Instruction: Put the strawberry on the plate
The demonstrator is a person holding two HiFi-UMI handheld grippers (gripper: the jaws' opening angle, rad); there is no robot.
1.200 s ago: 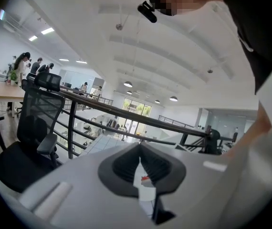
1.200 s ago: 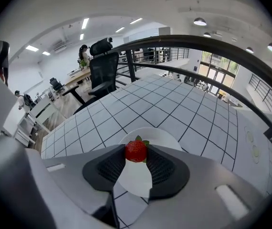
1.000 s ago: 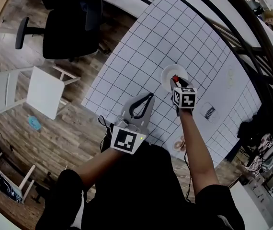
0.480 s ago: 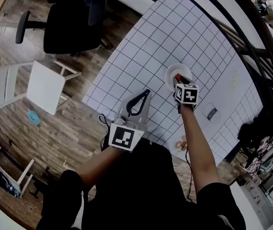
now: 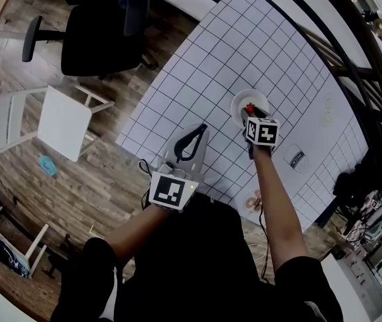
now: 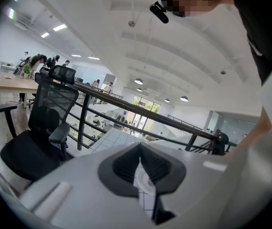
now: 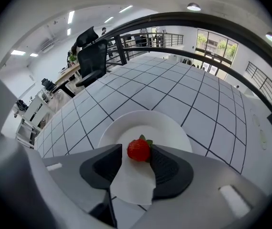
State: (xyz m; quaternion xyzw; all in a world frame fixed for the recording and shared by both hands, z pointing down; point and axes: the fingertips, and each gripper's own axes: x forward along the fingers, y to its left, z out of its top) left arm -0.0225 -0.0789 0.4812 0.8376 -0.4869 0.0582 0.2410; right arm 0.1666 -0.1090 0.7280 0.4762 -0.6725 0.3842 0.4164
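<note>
A red strawberry lies on the near part of the white plate, between the tips of my right gripper. Its jaws are opening: the left pad stands clear of the fruit and the right pad is at its side. In the head view the strawberry shows on the plate just ahead of the right gripper. My left gripper hovers over the table's near-left part, its tips together with nothing between them. The left gripper view looks past that gripper at the room.
The table has a white top with a black grid. A small white label lies right of the plate. A round object sits at the near edge. A black office chair and a white chair stand left of the table.
The right gripper's jaws have spread apart around the strawberry, which now rests on the plate. Both grippers have barely shifted.
</note>
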